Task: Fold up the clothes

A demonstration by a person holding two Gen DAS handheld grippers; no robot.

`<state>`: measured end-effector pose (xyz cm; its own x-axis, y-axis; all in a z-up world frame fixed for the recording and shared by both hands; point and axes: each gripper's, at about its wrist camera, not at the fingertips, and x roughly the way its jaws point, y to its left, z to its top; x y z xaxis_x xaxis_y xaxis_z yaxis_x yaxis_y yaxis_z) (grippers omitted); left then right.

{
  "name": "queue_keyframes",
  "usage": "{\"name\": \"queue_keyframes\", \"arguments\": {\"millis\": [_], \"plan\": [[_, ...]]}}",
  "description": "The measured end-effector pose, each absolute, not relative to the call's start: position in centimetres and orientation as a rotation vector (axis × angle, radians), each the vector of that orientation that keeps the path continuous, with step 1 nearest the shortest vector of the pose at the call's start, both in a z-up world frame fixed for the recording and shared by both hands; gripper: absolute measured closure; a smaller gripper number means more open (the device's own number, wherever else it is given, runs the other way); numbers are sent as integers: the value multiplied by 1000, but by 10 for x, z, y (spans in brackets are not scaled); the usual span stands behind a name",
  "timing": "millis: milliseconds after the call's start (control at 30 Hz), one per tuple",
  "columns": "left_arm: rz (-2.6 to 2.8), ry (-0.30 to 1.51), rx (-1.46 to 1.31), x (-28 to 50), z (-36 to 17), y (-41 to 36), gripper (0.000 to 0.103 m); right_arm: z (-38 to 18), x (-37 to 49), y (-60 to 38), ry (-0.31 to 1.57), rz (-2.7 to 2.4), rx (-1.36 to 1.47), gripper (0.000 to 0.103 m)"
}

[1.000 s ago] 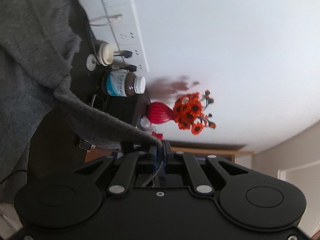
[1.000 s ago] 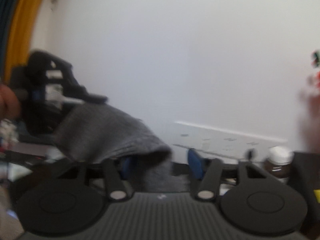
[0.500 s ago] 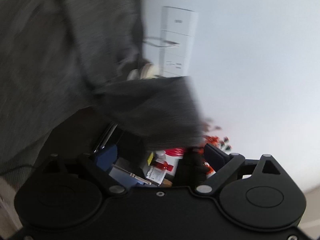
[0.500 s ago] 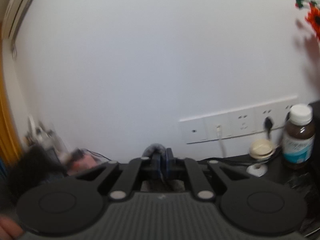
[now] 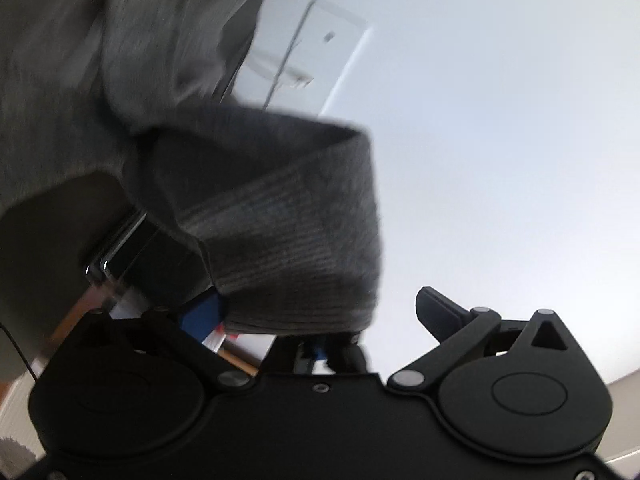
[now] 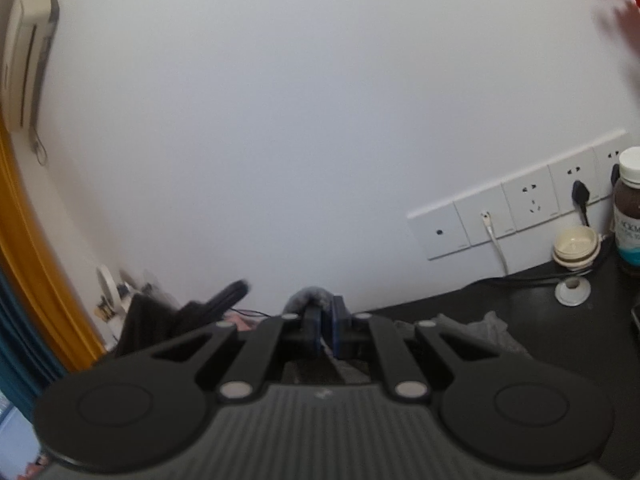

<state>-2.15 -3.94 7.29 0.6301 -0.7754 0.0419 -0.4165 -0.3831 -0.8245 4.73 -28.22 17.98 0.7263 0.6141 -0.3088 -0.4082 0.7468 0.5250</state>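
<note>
A grey knitted garment (image 5: 280, 208) fills the upper left of the left wrist view, and its ribbed end hangs down between the fingers of my left gripper (image 5: 320, 312). Those jaws are opening and stand wide apart. The cloth lies close to the blue left pad (image 5: 204, 312), and the right fingertip (image 5: 436, 312) is clear of it. My right gripper (image 6: 326, 328) is shut, with a small fold of the grey garment (image 6: 306, 294) pinched between its blue pads. More of the grey cloth (image 6: 492, 324) lies on the dark table (image 6: 540, 320) to the right.
A row of wall sockets (image 6: 520, 204) with plugged cables runs along the white wall. A brown bottle (image 6: 628, 216) and a small cream jar (image 6: 576, 246) stand at the table's back right. A glossy black object (image 5: 132, 248) sits under the garment. An orange curtain (image 6: 24, 232) hangs at left.
My left gripper has let go of the garment's edge, opened wide and rolled. My right gripper has closed on a fold of the grey cloth, and its view has swung towards the sockets.
</note>
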Motion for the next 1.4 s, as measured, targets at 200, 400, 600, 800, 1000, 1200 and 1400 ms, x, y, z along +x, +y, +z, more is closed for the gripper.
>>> {"name": "queue_keyframes", "arguments": {"millis": [200,400,600,800,1000,1200,1400], "plan": [[-525,983,-2075,-20,56,-50,0,176,47,-283,505,551,441,97],[-479,868,-2080,-23,63,-25,4,174,42,-280,480,525,363,97],[-420,752,-2068,-16,75,6,5,167,23,-270,467,523,191,97],[-331,657,-2062,-13,75,34,3,148,19,-250,554,564,59,97],[-128,780,-1975,-23,49,53,2,124,14,-221,668,631,-68,97],[-13,890,-1950,-34,19,48,5,110,-4,-183,685,716,-250,97],[-44,878,-1767,-25,38,58,56,106,-16,-167,702,751,-297,97]]}}
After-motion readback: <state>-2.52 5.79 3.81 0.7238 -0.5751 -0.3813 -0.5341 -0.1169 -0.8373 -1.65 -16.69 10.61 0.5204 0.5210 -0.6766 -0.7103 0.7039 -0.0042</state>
